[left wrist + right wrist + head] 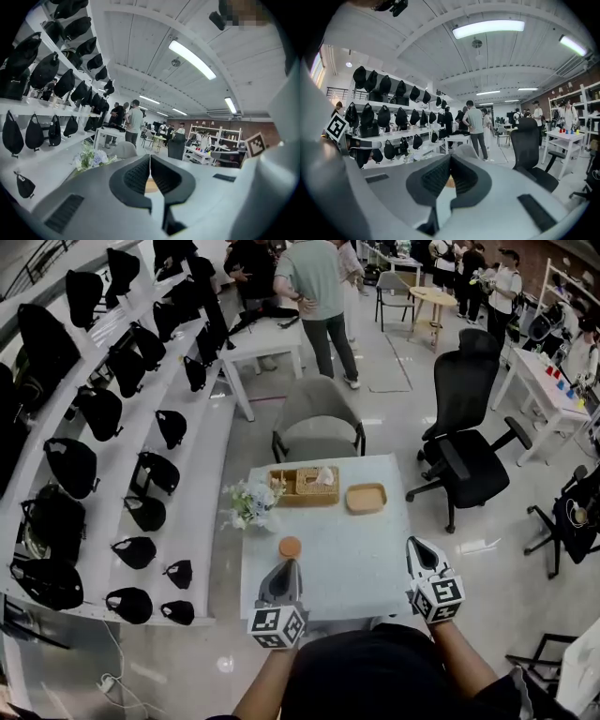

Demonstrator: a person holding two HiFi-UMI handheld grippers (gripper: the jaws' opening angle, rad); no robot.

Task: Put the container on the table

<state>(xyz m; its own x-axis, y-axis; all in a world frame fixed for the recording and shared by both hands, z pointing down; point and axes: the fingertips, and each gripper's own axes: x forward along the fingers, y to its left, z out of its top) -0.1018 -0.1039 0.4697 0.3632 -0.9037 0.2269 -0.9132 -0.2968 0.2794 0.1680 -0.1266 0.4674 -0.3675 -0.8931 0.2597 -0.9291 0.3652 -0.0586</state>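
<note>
While shelves (202, 474) of black bags line the left, flowers (251, 502) stand at the bench's (347, 568) left edge. The left gripper (285, 565) hovers at the near edge, jaws pressed together, empty. Ahead lie an orange disc (291, 547), a wicker basket (305, 487), then the tan container (366, 498). The right gripper (416, 544) has its jaws closed too, empty.

Container (366, 498): tan, shallow, rounded-square dish, open top, looks empty though small in head view. Sits upright, flat on table (347, 559), far half, near right edge. Table: white rectangular top, pale speckled surface.
</note>
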